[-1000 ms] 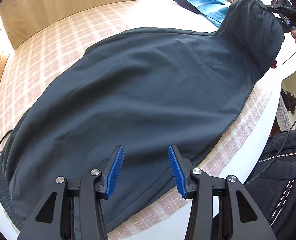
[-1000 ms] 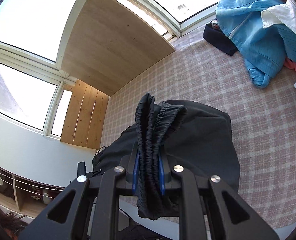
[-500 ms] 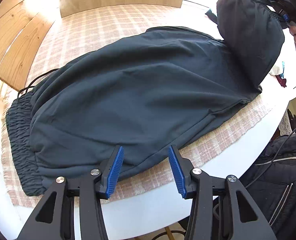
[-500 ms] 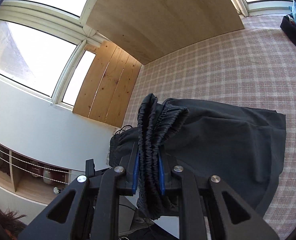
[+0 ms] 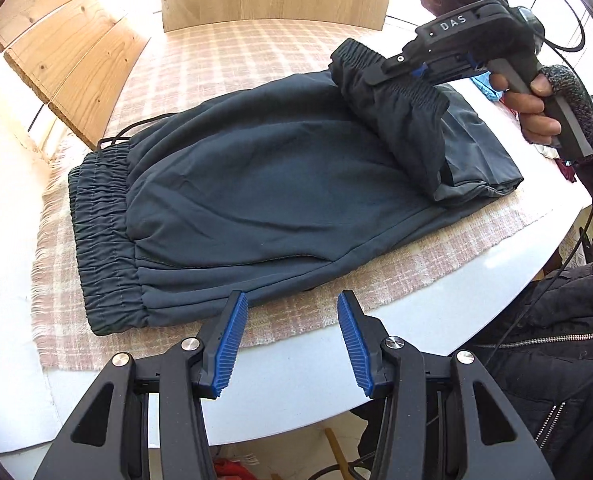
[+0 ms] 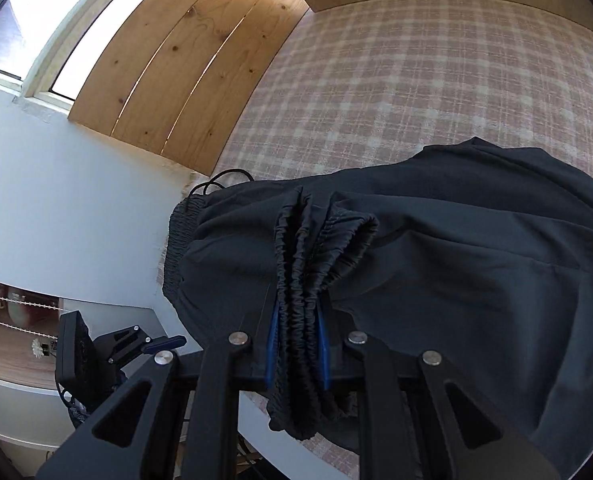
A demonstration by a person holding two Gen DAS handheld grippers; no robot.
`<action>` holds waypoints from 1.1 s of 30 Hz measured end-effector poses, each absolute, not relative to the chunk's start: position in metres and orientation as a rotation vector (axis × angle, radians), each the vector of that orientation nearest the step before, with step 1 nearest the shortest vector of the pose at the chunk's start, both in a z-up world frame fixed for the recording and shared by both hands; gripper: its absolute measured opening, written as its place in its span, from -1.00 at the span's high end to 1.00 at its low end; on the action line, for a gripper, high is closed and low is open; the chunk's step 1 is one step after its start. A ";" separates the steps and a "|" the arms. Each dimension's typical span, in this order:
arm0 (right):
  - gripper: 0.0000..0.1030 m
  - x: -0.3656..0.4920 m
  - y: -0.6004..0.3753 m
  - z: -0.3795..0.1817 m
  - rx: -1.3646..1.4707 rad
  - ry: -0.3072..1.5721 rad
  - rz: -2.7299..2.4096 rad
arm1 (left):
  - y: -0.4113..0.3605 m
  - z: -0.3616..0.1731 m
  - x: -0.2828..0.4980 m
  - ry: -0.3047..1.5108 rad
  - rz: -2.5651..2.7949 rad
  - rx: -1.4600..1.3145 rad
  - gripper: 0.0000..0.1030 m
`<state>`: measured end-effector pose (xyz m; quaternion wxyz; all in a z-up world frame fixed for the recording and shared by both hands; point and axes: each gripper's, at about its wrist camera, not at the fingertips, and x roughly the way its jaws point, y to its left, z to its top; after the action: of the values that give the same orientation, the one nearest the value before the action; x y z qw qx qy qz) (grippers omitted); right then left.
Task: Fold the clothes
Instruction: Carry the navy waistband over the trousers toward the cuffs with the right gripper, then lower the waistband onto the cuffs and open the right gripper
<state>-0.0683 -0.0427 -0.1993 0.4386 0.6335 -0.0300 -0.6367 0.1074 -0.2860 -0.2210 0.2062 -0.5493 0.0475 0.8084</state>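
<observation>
Dark grey trousers [image 5: 256,184] lie flat on a pink checked cloth [image 5: 224,60], waistband [image 5: 100,232] at the left. My right gripper [image 5: 412,74] is shut on the gathered leg cuffs [image 6: 300,280] and holds them above the middle of the trousers, the leg end doubled back over the body. My left gripper [image 5: 292,344] is open and empty, above the table's near edge, just short of the trousers' hem. It also shows in the right wrist view [image 6: 164,342].
The white round table [image 5: 316,380] ends close in front of my left gripper. Wooden panels [image 5: 76,52] stand at the back and left. A black drawstring [image 5: 124,140] trails from the waistband. The person's black jacket [image 5: 556,360] is at the right.
My right gripper has carried the cuffs leftward and lower over the trousers, folding the legs back. My left gripper has drawn back toward the table edge, still open.
</observation>
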 end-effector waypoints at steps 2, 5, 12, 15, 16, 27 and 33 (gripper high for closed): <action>0.70 -0.066 -0.052 -0.208 1.591 -0.075 -1.579 | -0.288 -0.221 0.107 0.133 2.251 -1.525 0.13; 0.69 -0.065 -0.061 -0.212 1.603 -0.081 -1.580 | -0.289 -0.222 0.107 0.137 2.245 -1.517 0.13; 0.62 -0.069 -0.086 -0.241 1.725 -0.004 -1.562 | -0.282 -0.217 0.102 0.170 2.220 -1.482 0.13; 0.61 -0.065 -0.090 -0.247 1.765 0.022 -1.548 | -0.280 -0.213 0.100 0.190 2.223 -1.467 0.13; 0.61 -0.065 -0.090 -0.246 1.768 0.024 -1.542 | -0.279 -0.212 0.099 0.195 2.224 -1.463 0.13; 0.46 -0.065 -0.106 -0.244 1.731 0.106 -1.544 | -0.283 -0.210 0.102 0.204 2.236 -1.473 0.12; 0.63 -0.064 -0.111 -0.255 1.737 0.141 -1.551 | -0.286 -0.211 0.106 0.190 2.242 -1.475 0.13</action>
<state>-0.0638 -0.1106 -0.2554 0.3934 0.6845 0.0554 -0.6113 0.1063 -0.2860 -0.2114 0.2237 -0.5342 0.0689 0.8123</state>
